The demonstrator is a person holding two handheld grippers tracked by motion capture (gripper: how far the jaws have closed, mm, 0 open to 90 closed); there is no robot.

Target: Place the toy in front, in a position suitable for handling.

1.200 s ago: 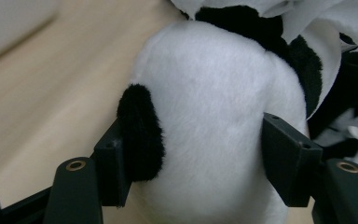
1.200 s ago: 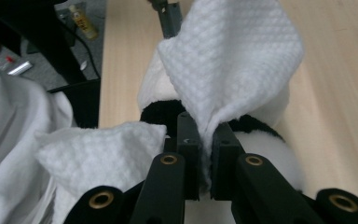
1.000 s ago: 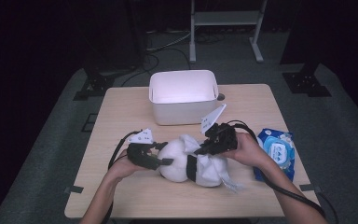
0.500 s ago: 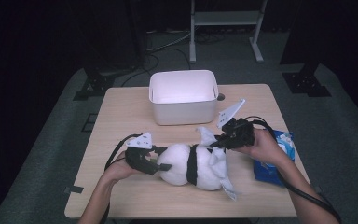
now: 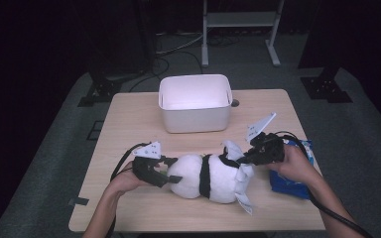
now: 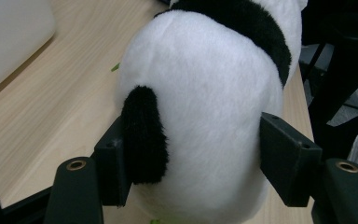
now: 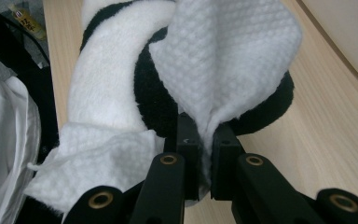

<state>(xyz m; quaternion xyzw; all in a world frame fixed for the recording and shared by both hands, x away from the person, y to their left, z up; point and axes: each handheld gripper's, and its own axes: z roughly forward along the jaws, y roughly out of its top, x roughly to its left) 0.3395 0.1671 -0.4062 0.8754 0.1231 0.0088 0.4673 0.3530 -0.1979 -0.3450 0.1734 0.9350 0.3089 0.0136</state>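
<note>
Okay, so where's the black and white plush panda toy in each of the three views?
High view: the black and white plush panda toy lies on the wooden table, low centre, between the two tools.
Left gripper view: its white rear with a black patch sits between the black jaws, centre.
Right gripper view: its black and white fur is upper left, behind the pinched white textured wipe.
Shared landmark: the white plastic bin.
</note>
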